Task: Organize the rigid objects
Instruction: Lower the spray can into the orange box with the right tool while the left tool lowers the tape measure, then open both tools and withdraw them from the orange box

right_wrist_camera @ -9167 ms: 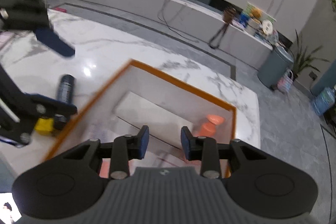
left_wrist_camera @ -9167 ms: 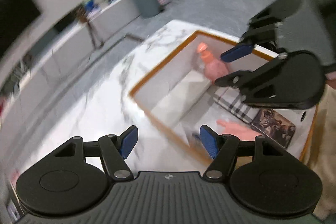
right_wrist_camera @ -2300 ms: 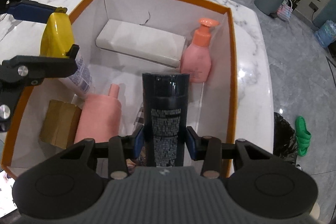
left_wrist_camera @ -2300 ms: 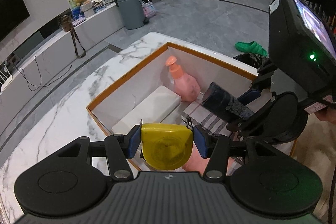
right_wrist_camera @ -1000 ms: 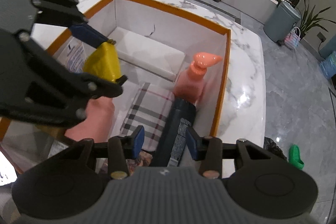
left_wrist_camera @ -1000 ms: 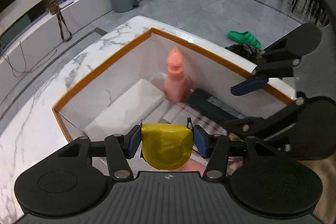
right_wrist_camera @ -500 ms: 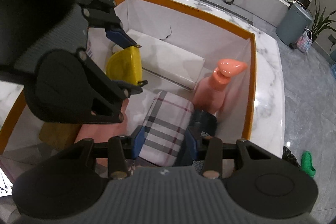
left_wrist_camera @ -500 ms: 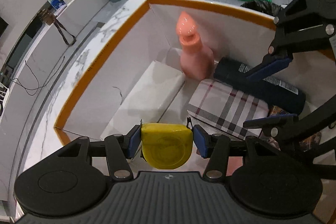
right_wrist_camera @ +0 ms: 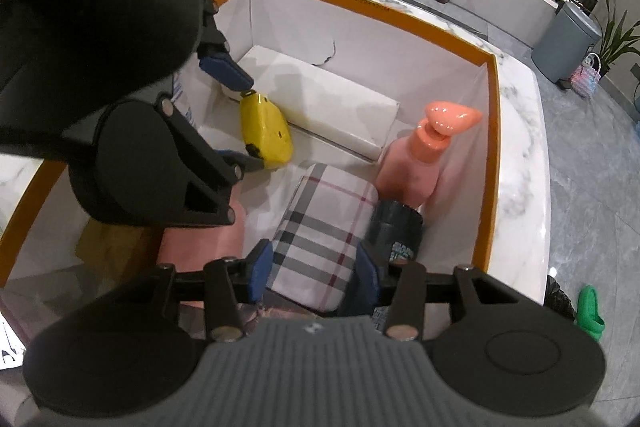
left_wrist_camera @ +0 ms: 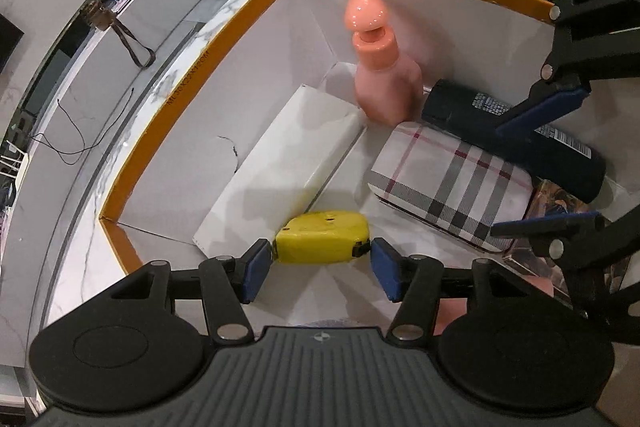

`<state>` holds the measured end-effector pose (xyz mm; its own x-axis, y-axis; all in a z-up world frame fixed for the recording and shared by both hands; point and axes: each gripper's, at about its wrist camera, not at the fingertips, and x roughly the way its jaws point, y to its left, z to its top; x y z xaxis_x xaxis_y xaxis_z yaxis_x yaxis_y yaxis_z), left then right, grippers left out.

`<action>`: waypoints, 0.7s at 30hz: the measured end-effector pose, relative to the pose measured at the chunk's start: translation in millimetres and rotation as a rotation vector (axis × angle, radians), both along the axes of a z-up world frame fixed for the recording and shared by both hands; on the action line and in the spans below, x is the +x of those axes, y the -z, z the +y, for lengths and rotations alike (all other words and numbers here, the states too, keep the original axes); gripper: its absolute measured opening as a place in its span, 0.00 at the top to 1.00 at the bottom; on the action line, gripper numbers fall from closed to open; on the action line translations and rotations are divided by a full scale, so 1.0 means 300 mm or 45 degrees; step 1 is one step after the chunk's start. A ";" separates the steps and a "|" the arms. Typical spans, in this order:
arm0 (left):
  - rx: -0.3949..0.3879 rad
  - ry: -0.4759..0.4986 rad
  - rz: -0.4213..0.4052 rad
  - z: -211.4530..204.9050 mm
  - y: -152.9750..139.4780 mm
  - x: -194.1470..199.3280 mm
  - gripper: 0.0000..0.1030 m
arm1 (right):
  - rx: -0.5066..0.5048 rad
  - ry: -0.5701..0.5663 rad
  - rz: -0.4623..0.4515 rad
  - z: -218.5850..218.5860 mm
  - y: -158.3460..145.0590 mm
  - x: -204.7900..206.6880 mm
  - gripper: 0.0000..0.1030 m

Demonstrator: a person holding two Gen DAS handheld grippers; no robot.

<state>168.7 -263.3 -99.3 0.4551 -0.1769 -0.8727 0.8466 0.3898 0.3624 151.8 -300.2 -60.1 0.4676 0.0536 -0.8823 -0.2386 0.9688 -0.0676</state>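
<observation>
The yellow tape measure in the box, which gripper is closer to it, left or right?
Left. The left gripper is open with the yellow tape measure lying just beyond its fingertips. The right gripper hovers farther off over the plaid case.

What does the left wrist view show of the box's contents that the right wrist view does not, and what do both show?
Only the left wrist view shows the black bottle's whole length lying on its side, and a dark printed item beyond the plaid case. Only the right wrist view shows a pink cylinder and a brownish item under the left claw. Both show the yellow object, white box, pink pump bottle and plaid case.
</observation>
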 end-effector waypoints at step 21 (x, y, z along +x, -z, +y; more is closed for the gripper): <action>-0.502 -0.300 -0.038 0.256 -0.333 -0.149 0.25 | -0.013 0.076 -0.133 -0.002 -0.144 -0.084 0.39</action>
<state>124.0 -186.5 0.4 0.5467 -0.3813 -0.7455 0.7097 0.6834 0.1710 126.7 -300.9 -16.9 0.5591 0.0143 -0.8290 -0.1715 0.9802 -0.0988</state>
